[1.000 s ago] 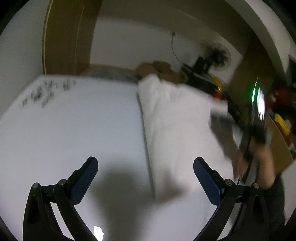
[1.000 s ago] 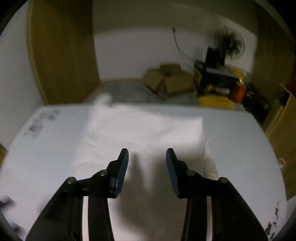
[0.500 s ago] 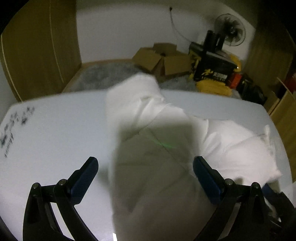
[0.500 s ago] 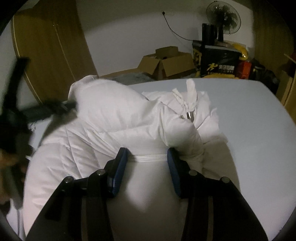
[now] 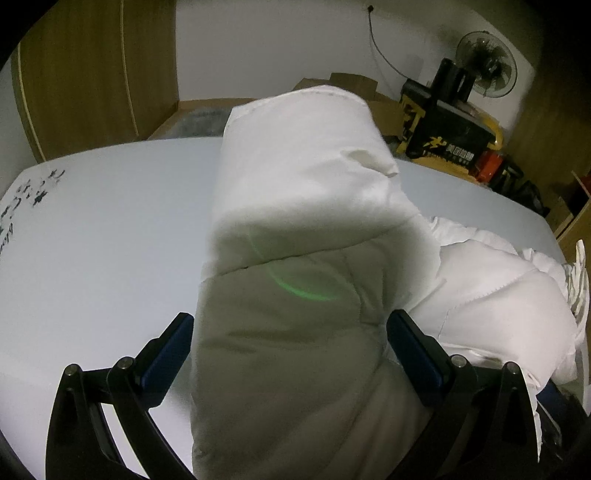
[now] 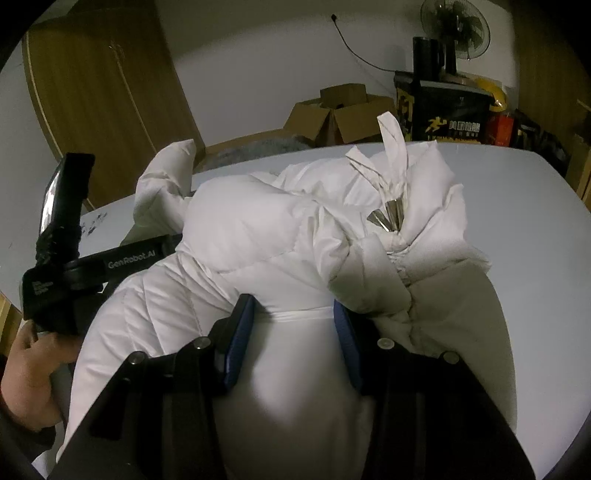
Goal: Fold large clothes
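a: item under inspection?
b: a white quilted padded jacket (image 6: 258, 236), bunched in a heap on the pale grey-white table (image 5: 92, 240). one puffy section rises in the left wrist view (image 5: 303, 155). silver-tipped drawstrings (image 6: 388, 218) lie on top near the collar.
a: right gripper (image 6: 293, 314)?
b: blue-padded fingers (image 6: 240, 332) set narrow, with a fold of the jacket and its white seam band pinched between them.
a: left gripper (image 5: 290, 332)?
b: fingers (image 5: 170, 347) spread wide, a thick shadowed fold of jacket filling the gap. i cannot tell whether they press it. the person's left hand (image 6: 26, 373) holds its black handle.
a: surroundings?
b: black scribbles (image 5: 33, 192) on the table's left edge. behind the table: cardboard boxes (image 6: 332, 114), a black and yellow box (image 6: 443, 118), a standing fan (image 6: 456, 26) and wooden wardrobe doors (image 6: 99, 96).
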`<state>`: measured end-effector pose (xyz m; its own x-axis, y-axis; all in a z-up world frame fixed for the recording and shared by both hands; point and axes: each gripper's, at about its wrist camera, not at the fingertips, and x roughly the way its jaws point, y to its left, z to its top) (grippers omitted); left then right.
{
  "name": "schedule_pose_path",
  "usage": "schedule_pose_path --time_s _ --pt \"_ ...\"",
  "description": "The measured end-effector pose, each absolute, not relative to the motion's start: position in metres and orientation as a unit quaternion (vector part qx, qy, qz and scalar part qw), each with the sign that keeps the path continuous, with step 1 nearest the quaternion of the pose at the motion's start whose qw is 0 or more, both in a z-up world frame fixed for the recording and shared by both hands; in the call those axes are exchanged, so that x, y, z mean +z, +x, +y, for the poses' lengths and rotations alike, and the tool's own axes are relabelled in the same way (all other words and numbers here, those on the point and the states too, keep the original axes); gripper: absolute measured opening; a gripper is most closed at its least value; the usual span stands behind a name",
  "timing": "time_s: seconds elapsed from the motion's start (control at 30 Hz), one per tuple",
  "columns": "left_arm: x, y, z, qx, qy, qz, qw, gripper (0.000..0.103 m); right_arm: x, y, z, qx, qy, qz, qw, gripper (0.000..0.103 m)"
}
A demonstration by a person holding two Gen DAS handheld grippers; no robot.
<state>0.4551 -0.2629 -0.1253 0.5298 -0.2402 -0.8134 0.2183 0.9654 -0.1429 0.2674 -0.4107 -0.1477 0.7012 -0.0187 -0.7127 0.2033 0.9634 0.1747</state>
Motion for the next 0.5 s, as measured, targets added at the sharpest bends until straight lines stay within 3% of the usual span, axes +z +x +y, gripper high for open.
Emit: schedule_pose_path --time_s 0.17,0.27,0.3,0.33,0.4,0.43,0.5 --pt "-0.128 0.460 -0.259 -0.143 -0.021 0.483 0.864 0.103 -0.148 0.267 -0.407 -0.065 0.123 0.384 0.913 0.046" --pt "-0.119 0.462 -0.238 -0.186 -0.050 0.528 0.827 0.103 -0.141 0.264 -0.405 -0.061 0.121 0.395 0.909 0.053" --pt "-0.113 0.461 -0.232 -0.200 -0.064 0.538 0.817 0.103 -0.131 0.255 -0.406 -0.051 0.131 0.406 0.903 0.062" --pt "-0.106 0.465 -0.215 -0.230 -0.096 0.553 0.795 0.103 -0.122 0.244 -0.408 -0.037 0.147 0.405 0.902 0.078" --pt "-0.100 0.472 -0.191 -0.257 -0.136 0.564 0.773 0.103 -0.095 0.204 -0.420 0.000 0.196 0.379 0.904 0.097" --pt "-0.097 0.477 -0.176 -0.265 -0.154 0.566 0.766 0.103 -0.086 0.186 -0.427 0.000 0.209 0.367 0.906 0.103" --pt "-0.097 0.485 -0.157 -0.276 -0.163 0.567 0.759 0.103 -0.078 0.150 -0.450 -0.017 0.244 0.355 0.902 0.103"
